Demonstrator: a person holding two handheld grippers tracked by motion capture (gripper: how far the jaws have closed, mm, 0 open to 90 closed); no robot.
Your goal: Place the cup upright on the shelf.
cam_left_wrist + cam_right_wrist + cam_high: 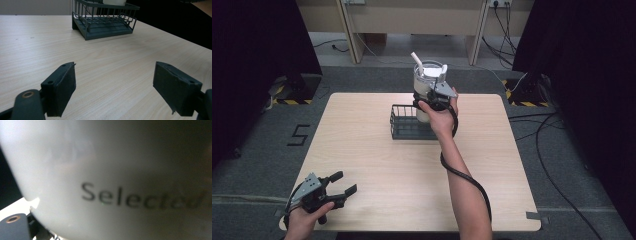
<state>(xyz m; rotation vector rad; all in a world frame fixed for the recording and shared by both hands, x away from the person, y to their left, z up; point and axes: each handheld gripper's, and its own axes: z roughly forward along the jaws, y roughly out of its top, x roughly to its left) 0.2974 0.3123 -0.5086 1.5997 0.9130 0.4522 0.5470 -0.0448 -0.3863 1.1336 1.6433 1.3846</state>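
A tall white cup (424, 85) with a lid and a white straw (416, 59) stands upright at the right end of a dark wire basket (404, 125) at the table's far middle. My right gripper (432, 97) is clamped on the cup's side. In the right gripper view the cup's wall (112, 170) sits right against the camera, printed "Selected". Whether the cup rests on the basket floor I cannot tell. My left gripper (344, 183) is held near the front left corner with its jaws wide apart (113, 85) and nothing between them, aimed at the basket (105, 23).
The light wooden table (377, 160) is bare between the left gripper and the basket. A cable (467, 177) runs along the right forearm. Dark curtains hang at both sides, and cables lie on the floor at the right.
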